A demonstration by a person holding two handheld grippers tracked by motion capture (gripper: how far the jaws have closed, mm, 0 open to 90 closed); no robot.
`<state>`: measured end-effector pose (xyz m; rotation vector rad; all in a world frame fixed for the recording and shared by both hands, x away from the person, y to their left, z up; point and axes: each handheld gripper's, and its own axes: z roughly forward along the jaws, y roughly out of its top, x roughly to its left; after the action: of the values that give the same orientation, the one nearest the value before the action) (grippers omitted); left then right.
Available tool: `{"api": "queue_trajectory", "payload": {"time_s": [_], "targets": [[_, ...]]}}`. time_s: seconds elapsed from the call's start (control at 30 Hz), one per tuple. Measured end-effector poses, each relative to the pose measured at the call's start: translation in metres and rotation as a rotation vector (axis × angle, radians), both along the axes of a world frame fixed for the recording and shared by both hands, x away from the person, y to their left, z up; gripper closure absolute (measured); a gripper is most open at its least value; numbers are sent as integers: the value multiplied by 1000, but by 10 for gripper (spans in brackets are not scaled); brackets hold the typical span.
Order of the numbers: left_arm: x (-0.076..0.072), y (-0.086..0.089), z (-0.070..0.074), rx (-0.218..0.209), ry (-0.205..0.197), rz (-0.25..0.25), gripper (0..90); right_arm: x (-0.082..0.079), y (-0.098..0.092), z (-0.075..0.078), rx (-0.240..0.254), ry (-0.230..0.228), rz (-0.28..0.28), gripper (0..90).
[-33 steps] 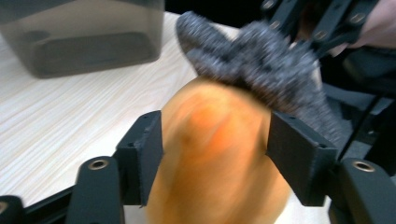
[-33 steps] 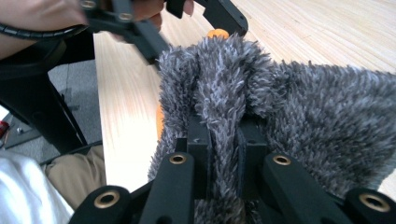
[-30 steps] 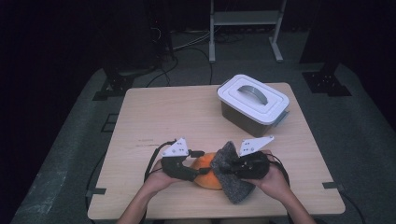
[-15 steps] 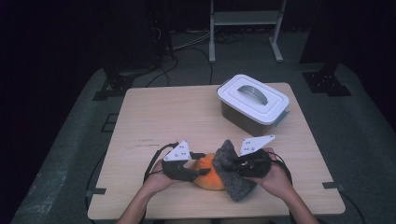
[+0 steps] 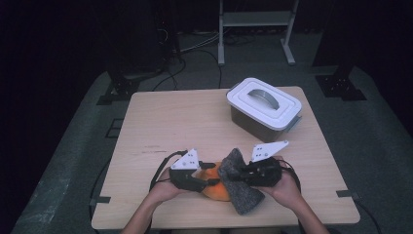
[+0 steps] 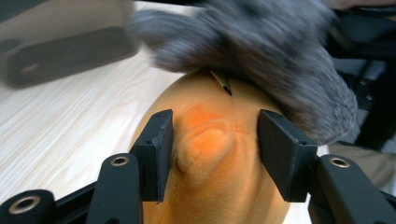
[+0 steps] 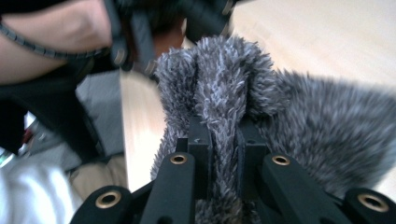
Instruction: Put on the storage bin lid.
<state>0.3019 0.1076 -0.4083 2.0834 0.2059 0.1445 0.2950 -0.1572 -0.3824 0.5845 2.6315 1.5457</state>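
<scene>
Here, orange plush [image 6: 210, 154] between the left gripper [image 6: 212, 140] fingers, just closing inward, right gripper [image 7: 223, 140] fingers pinching grey fuzzy cloth [image 7: 299, 121].

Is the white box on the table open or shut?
Shut: the white box has its lid seated flat, handle on top.

Orange plush cloth [image 5: 217, 187]: soft, short-piled, bunched in a rounded mound at the table's near edge, a puckered fold on its side.

Grey fluffy cloth [image 5: 242, 187]: long shaggy pile, crumpled, draped over the orange cloth's right side, 1 peak raised, lower end on the tabletop.
</scene>
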Motion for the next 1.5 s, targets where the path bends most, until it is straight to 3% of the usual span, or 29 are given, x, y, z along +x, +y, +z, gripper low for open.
{"api": "queue_trajectory", "payload": {"time_s": [0.13,0.27,0.43,0.53,0.8,1.0,1.07,1.13,1.2,1.23,1.5], "targets": [[-2,-3,0,15,-11,-35,462,-1,5,0,-35,-27,2,789],[-1,2,-1,23,-5,-28,466,3,1,-6,-43,5,13,788],[4,8,-1,22,3,10,435,9,-12,-15,-51,49,-16,789],[7,7,-1,23,24,65,346,11,-12,-17,-49,64,-18,789],[8,10,1,50,2,114,364,5,-3,-20,-63,77,14,790],[5,9,0,59,0,65,427,3,2,-18,-91,85,41,790],[4,9,0,52,-7,54,445,3,1,-13,-99,56,34,791],[3,8,0,40,-8,24,457,1,1,-5,-67,14,14,791],[1,5,1,50,-17,-8,458,0,4,-1,-42,-12,-6,789],[0,5,1,59,-19,-13,455,-1,7,-1,-54,-25,-4,788],[5,12,0,49,3,23,451,6,-6,-11,-81,8,-10,785]]}}
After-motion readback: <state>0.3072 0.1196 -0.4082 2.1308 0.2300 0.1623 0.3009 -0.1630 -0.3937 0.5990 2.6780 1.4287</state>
